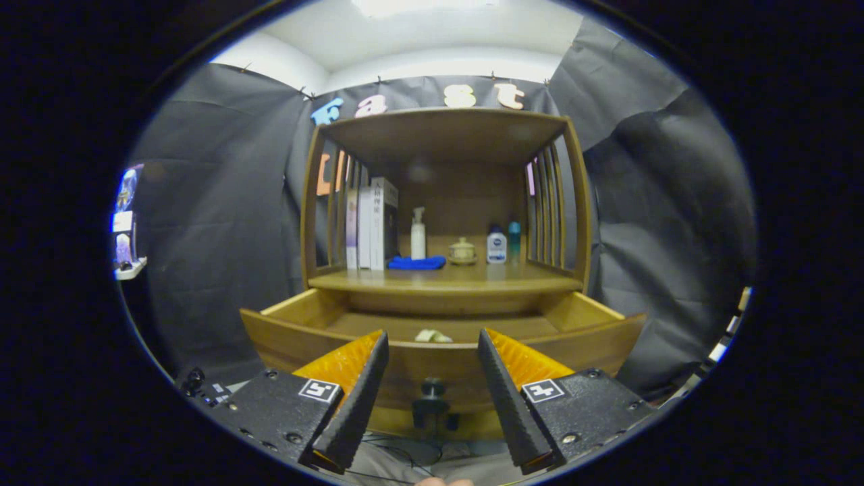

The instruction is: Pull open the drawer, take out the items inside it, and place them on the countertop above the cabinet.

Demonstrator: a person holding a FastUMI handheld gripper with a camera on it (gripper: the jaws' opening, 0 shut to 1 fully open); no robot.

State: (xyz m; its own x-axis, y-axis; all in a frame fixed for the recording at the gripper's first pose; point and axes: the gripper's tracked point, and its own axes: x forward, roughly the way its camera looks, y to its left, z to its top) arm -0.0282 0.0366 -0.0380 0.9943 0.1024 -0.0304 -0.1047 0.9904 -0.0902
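Fingers (432, 341) apart (drawer (442, 358) beyond)

Gripper (432, 337) held open and empty, fingers spread wide just short of the pulled-out drawer (442, 358), the dark knob (432, 389) between them. Pale item (433, 335) lying inside the drawer, just beyond the front panel. On the countertop (472, 278) above stood books (370, 226), a pump bottle (418, 234), a blue cloth (416, 262), a small lidded pot (462, 250) and two bottles (503, 243).
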